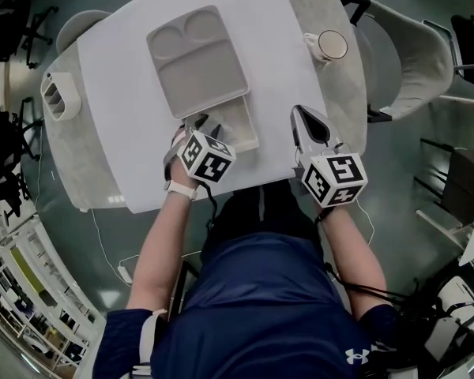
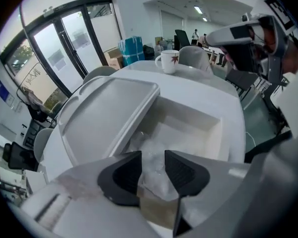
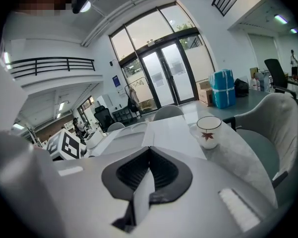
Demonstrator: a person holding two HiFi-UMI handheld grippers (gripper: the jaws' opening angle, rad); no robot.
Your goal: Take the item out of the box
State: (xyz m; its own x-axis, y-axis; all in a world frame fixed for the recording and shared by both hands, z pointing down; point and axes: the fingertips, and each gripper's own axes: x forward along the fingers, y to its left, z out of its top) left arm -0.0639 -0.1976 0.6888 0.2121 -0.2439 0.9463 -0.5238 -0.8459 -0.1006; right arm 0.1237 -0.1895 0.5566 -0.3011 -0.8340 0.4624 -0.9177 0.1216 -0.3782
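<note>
Both jaws of the left gripper [image 2: 152, 158] stand wide apart astride the clear plastic-wrapped item [image 2: 148, 142], which lies at the open box's [image 2: 208, 129] eight-o'clock side. Best to close low on the bunched wrap, then lift straight. The right gripper [image 3: 149, 168], at the box's three o'clock, is closed and empty.

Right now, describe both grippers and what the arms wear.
Both the left gripper and the right gripper have pale grey bodies, black ribbed pads and a cube of black-and-white square markers. A black cable runs from the left one. The person wears a navy short-sleeved shirt and a white wristband on the left wrist.
</note>
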